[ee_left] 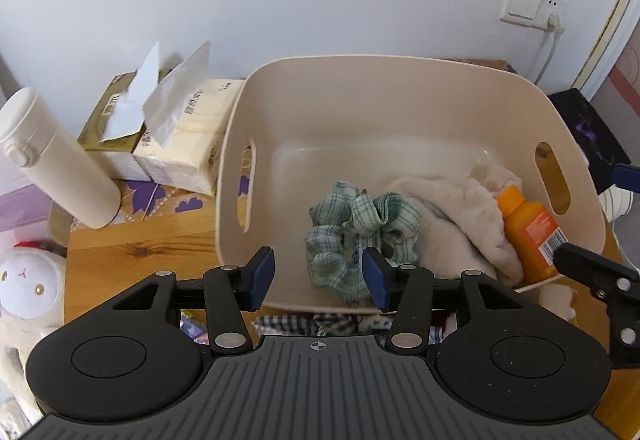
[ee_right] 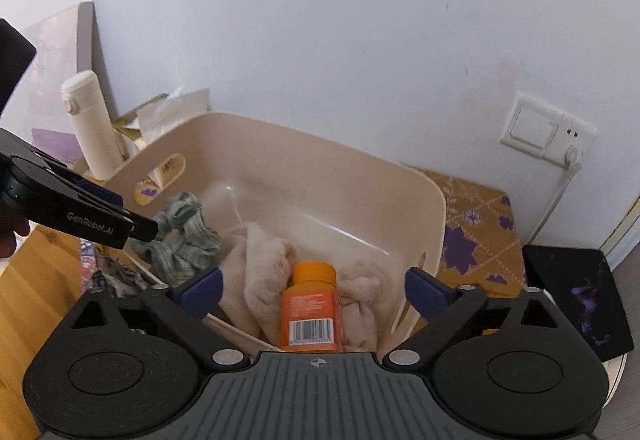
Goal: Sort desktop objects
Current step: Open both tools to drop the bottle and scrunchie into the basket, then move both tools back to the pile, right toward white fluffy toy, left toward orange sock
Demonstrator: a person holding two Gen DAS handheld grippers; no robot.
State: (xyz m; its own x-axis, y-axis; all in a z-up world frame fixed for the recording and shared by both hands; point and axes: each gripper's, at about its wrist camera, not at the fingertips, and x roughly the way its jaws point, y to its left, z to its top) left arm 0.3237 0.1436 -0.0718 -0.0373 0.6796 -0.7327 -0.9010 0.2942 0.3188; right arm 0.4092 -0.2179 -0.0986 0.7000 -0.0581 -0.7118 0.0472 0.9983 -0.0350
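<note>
A beige plastic bin stands on the wooden table. Inside it lie a crumpled green checked cloth, a fluffy beige towel and an orange bottle on its side. My left gripper hovers at the bin's near wall, open; the green cloth lies just beyond its blue pads, not pinched. My right gripper stands wide open above the bottle, with neither pad touching it. One of its black fingers shows at the right edge of the left wrist view.
A white flask and tissue packs stand left of the bin. A white plush toy sits at the table's left edge. A black box lies to the right. More checked fabric lies before the bin. A wall socket holds a plug.
</note>
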